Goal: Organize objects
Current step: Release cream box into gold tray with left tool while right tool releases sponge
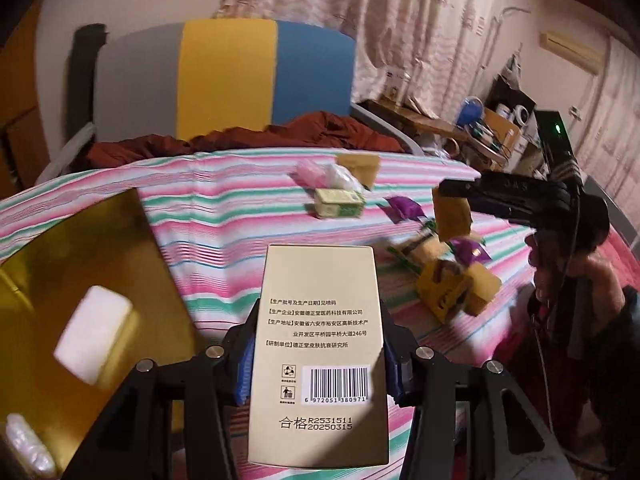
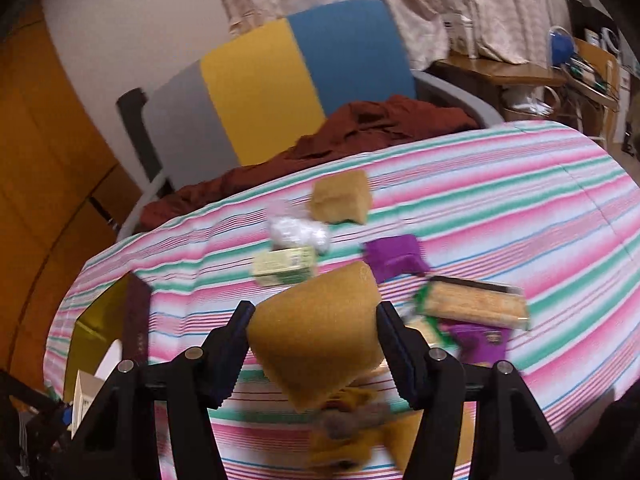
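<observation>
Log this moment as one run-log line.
left gripper: shut on beige box | right gripper: shut on brown packet | gold box: open

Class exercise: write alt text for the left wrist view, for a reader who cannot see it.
The left gripper is shut on a tall beige box printed with a barcode and Chinese text, above a striped bedspread. A gold tray lies left; at right, the right gripper holds a small tan box above scattered packets.
</observation>
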The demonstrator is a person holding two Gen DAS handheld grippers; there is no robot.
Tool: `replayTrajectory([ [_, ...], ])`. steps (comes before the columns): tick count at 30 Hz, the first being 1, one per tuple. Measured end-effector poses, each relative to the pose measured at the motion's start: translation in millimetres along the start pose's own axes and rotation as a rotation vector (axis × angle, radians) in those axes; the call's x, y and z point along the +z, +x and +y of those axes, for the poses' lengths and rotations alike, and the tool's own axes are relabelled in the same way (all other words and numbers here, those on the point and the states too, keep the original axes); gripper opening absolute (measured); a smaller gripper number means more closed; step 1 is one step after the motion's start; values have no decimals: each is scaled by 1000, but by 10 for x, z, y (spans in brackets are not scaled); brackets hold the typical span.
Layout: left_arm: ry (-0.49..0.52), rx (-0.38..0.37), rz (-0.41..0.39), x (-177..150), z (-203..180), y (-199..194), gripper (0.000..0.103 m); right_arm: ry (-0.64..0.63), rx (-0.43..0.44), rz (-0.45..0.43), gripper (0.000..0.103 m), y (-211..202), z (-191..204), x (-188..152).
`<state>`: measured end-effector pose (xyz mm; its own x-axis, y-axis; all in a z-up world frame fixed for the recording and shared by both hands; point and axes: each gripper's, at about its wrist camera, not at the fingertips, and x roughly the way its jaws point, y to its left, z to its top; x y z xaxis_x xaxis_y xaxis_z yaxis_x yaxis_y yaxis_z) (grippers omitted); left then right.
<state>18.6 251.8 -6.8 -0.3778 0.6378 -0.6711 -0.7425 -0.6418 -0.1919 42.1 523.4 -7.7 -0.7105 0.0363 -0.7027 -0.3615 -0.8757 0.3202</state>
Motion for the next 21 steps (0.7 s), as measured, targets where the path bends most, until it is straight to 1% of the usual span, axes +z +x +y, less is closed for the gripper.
replayTrajectory([
  [4,-61,54,-51,21,286,-244,50,-71,60,9,62,56,416,-13],
  [7,-118,121,-83,28,570,-444,50,-125,117,20,62,106,773,-17],
  [8,-136,145,-97,18,666,-518,50,-154,144,25,62,134,948,-26],
  [12,-221,255,-131,-74,1102,-771,50,-238,217,57,62,248,1455,-101],
  [16,-299,363,-122,-276,1507,-900,50,-323,275,103,62,379,1948,-233],
  [18,-332,397,-105,-377,1664,-915,51,-370,299,125,62,453,2218,-302],
  [21,-365,435,-81,-501,1840,-891,51,-421,308,139,62,572,2520,-345],
])
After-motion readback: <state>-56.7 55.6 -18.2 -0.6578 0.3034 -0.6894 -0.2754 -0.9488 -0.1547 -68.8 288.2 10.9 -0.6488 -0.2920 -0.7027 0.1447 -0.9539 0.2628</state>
